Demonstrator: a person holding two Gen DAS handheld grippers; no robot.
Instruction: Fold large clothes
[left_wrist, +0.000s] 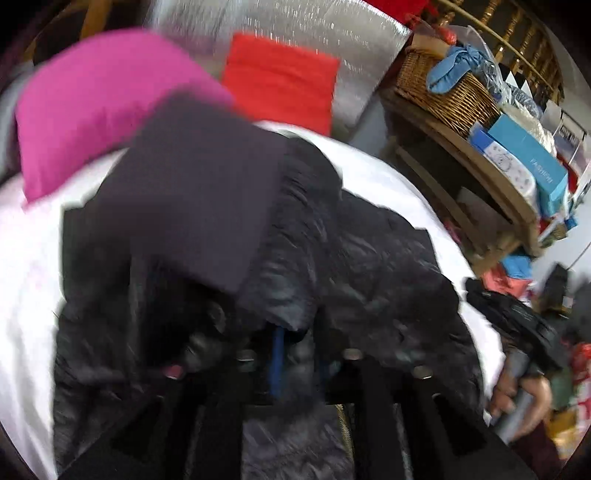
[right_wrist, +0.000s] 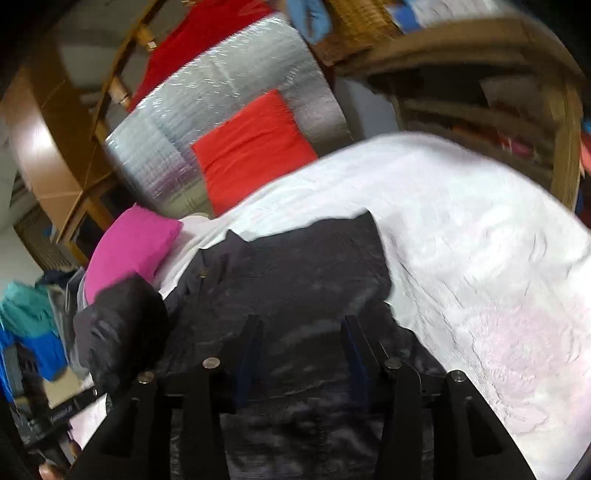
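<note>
A: The black puffer jacket (left_wrist: 258, 258) lies across the white bed sheet (left_wrist: 376, 173), filling the centre and lower half of the left wrist view. The left gripper (left_wrist: 299, 354) sits low in that frame with its blue-lined fingers drawn close on a bunched ridge of the jacket; it looks clamped on the fabric, though blur softens the edges.

B: And the right gripper (right_wrist: 301, 325)?

A: In the right wrist view its fingers stand well apart at lower centre, over the jacket (right_wrist: 288, 266), with nothing between them. It holds nothing.

B: So what would make this fold go well?

A: The observer judges a panel is being carried over. The padded cloth is bulky and slippery, so the left gripper should keep a deep bite, move low across the body, and lay the edge flat rather than drop it. The open right gripper could pin the far side so the whole garment does not slide on the sheet.

B: Counts?

A: One jacket, two grippers, one bed sheet. Two cushions: one pink cushion (left_wrist: 96, 99) at upper left and one red cushion (left_wrist: 280, 81) at upper centre against a silver padded panel (right_wrist: 236, 85). One wicker basket (left_wrist: 443, 88) on the shelf at upper right.
</note>
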